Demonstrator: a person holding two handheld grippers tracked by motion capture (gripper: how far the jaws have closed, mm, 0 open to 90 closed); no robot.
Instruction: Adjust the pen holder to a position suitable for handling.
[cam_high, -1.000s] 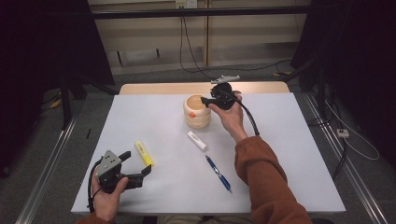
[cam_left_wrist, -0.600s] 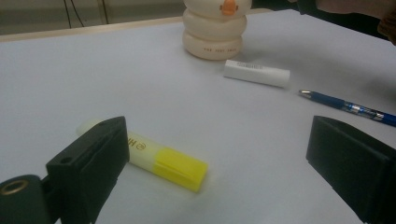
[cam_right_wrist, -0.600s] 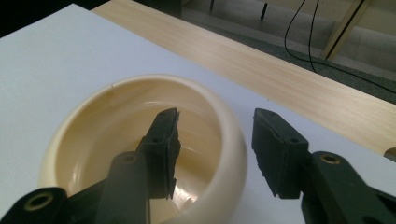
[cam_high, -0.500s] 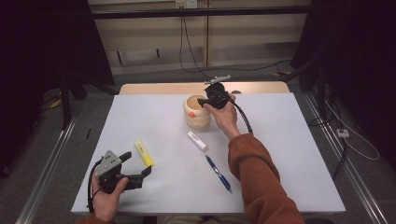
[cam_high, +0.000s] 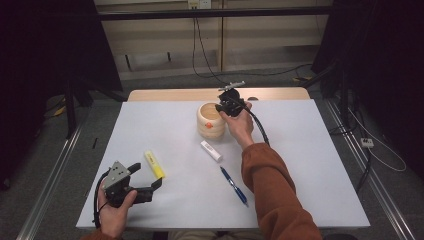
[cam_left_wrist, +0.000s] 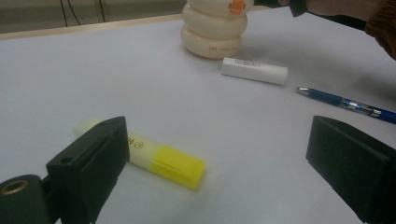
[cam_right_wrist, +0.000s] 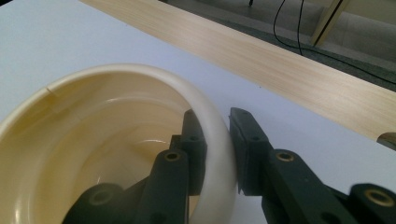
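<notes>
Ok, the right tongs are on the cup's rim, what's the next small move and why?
Probably lift the cup gently: the right tongs have just been closing, with one jaw inside the rim and one outside, so the wall looks pinched. The cup stands upright on the table.

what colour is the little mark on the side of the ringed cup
Orange, on the cream ringed plastic cup; clearest in the left gripper view.

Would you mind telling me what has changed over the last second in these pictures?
The right gripper came down slightly onto the cream ringed plastic cup. Its jaws have just been closing and now pinch the cup's rim, one inside, one outside. The left gripper stayed open beside the yellow highlighter; the white tube and blue pen lie unmoved.
</notes>
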